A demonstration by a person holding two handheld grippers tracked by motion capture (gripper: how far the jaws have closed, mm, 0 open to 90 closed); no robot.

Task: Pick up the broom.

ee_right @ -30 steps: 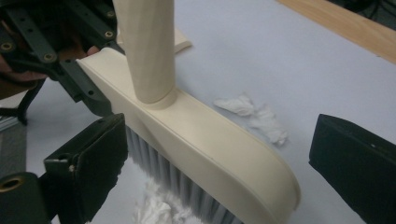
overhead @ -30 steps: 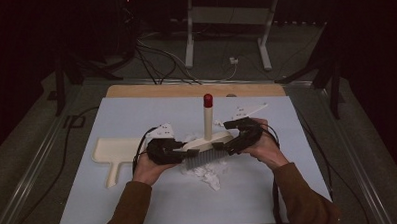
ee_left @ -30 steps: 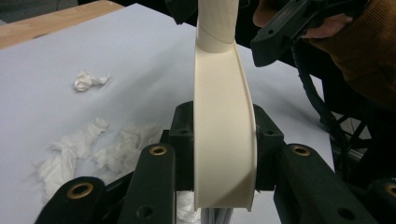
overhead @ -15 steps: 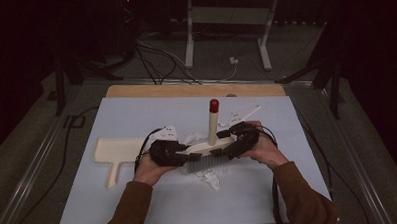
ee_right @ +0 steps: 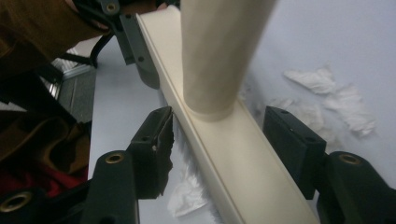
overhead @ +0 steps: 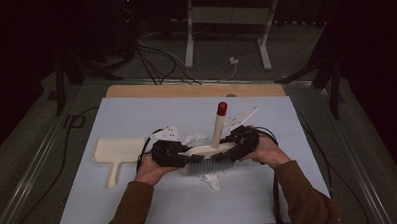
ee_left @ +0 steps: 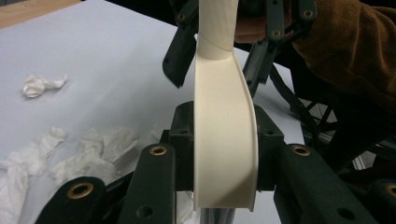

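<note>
Two grippers share one brush point(overhead: 208, 159): left gripper point(overhead: 174, 154) clamped on its end; right gripper's point(overhead: 236, 145) fingers point(ee_right: 156, 149), just closing, straddle the other end without touching, long axis running between them.

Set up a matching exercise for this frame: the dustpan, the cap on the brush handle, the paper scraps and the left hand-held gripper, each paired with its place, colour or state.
Column A
1. dustpan
2. handle cap
3. paper scraps
4. left hand-held gripper

Column B
a. red
b. shut on the cream back of the brush
c. lying flat on the white mat, to the left of both hands
d. white and crumpled, beside the bristles

Pairs: 1-c, 2-a, 3-d, 4-b
</note>
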